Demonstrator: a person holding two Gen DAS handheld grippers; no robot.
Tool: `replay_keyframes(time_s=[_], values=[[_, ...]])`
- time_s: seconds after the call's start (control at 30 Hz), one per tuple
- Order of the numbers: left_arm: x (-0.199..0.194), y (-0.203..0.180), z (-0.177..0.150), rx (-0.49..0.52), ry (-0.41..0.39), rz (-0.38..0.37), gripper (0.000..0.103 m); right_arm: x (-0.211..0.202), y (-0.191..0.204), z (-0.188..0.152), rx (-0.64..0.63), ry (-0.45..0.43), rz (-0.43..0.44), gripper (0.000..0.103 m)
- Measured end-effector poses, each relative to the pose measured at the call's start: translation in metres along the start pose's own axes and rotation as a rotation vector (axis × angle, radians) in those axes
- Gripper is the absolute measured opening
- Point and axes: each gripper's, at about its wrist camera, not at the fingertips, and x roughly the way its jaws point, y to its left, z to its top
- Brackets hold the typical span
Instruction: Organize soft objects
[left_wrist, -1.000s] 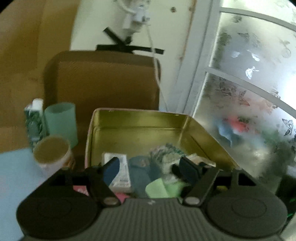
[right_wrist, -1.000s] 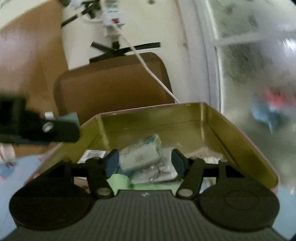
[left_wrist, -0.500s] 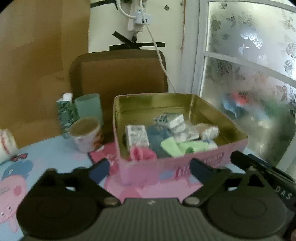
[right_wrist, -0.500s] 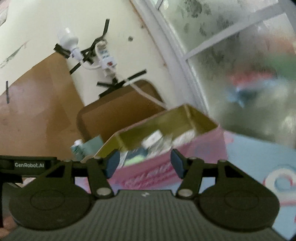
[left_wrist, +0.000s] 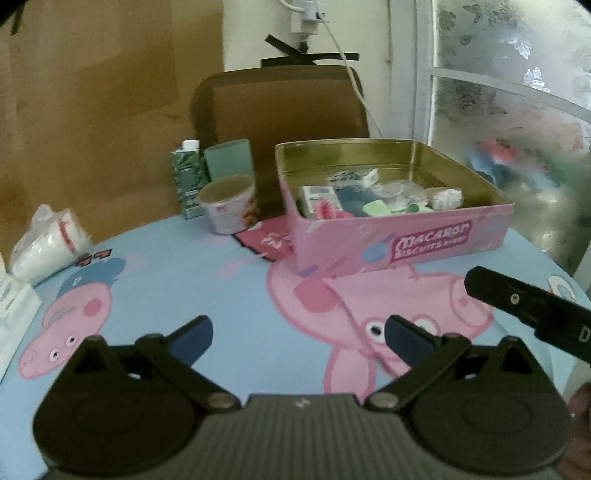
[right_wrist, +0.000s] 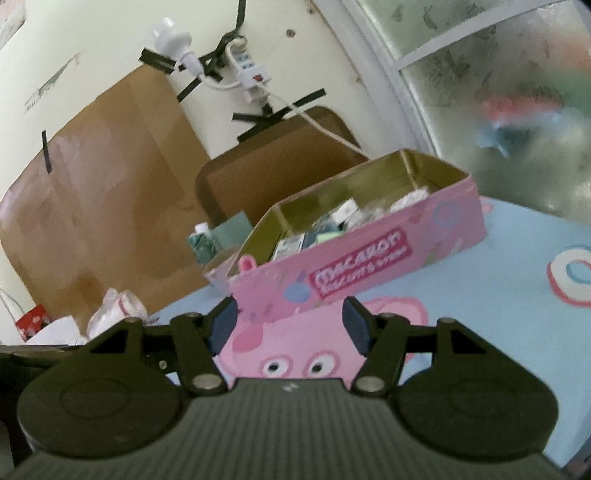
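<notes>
A pink biscuit tin (left_wrist: 399, 242) (right_wrist: 362, 258) with a gold inside stands at the back of the table. It holds several soft things: tissue packs, a dark blue piece, a green piece and a pink one. My left gripper (left_wrist: 298, 338) hangs wide open over the cartoon tablecloth, well short of the tin, with nothing between its fingers. My right gripper (right_wrist: 290, 326) sits in front of the tin, tilted; its jaws are opening and hold nothing. Part of the right gripper's body (left_wrist: 528, 314) shows at the right of the left wrist view.
Left of the tin stand a paper cup (left_wrist: 229, 208), a green tumbler (left_wrist: 229, 158) and a small carton (left_wrist: 186, 177). A white plastic bag (left_wrist: 48, 242) lies at the table's left edge. A brown chair back (left_wrist: 280, 107) and a frosted window (left_wrist: 517, 92) are behind.
Both grippers have pulled back from inside the tin to the near part of the table. The left jaws spread wide. The right gripper left a tissue pack behind and rolled.
</notes>
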Motion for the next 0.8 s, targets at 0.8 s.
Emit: replay_keyframes(time_s=[0.8], values=[[-0.018,0.011,-0.011,0.04,-0.066,0.045,0.103,-0.008,0.021,-0.006,-0.03,-0.02,-0.003,0.069]])
